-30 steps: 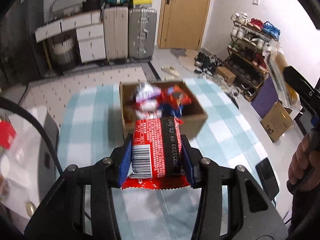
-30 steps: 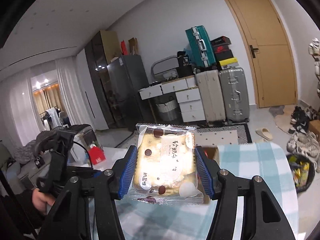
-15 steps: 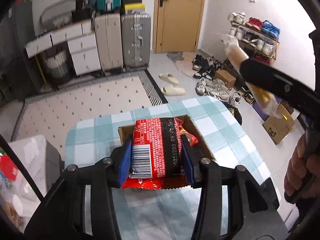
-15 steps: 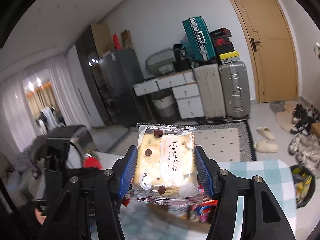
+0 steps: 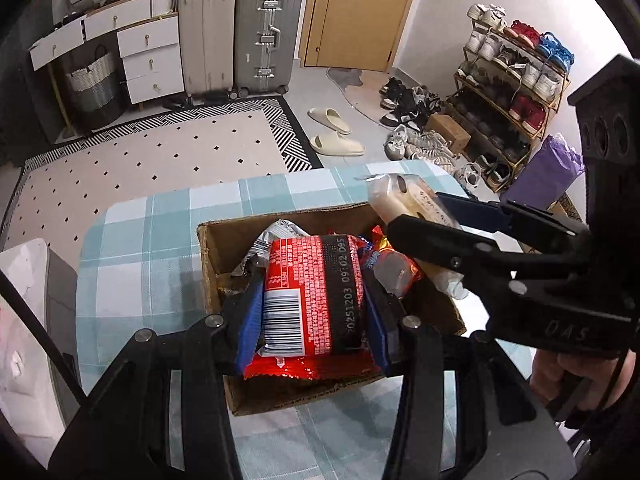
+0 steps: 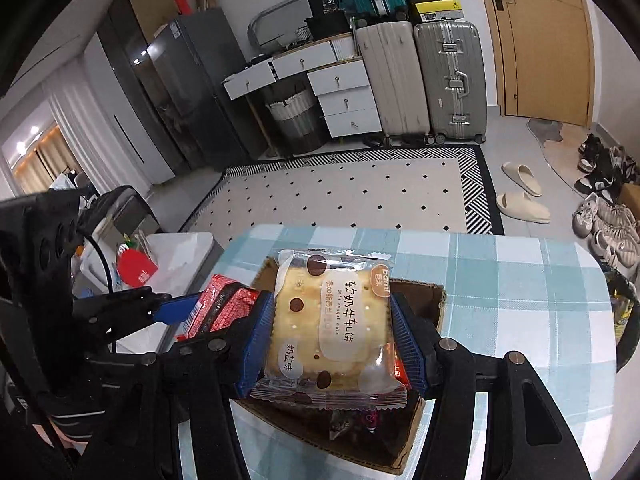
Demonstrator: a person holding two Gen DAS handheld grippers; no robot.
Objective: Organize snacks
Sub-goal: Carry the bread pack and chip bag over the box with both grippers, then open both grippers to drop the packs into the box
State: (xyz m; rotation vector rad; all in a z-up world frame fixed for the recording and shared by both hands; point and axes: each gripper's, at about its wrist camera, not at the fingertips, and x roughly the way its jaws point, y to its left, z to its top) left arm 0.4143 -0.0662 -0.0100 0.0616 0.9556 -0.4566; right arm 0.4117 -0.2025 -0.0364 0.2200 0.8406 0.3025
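Item 1: left gripper (image 5: 314,304), blue-padded jaws closed on a red snack packet (image 5: 316,300), barcode side up, held over the open cardboard box (image 5: 208,264).

Item 2: right gripper (image 6: 332,328), jaws clamped on a clear-wrapped nougat cracker pack (image 6: 330,324), label facing up, held above the same box; in the left wrist view it enters from 3 o'clock with the pack at the box's far right corner.

Item 3: cardboard box, flaps open, resting on the teal checked tablecloth (image 5: 152,240); loose snack wrappers (image 5: 280,236) inside, silver and red.

Item 4: two suitcases (image 5: 240,36) at 12 o'clock; shoe rack (image 5: 508,92) at 2 o'clock; slippers (image 5: 334,132) on the floor between.
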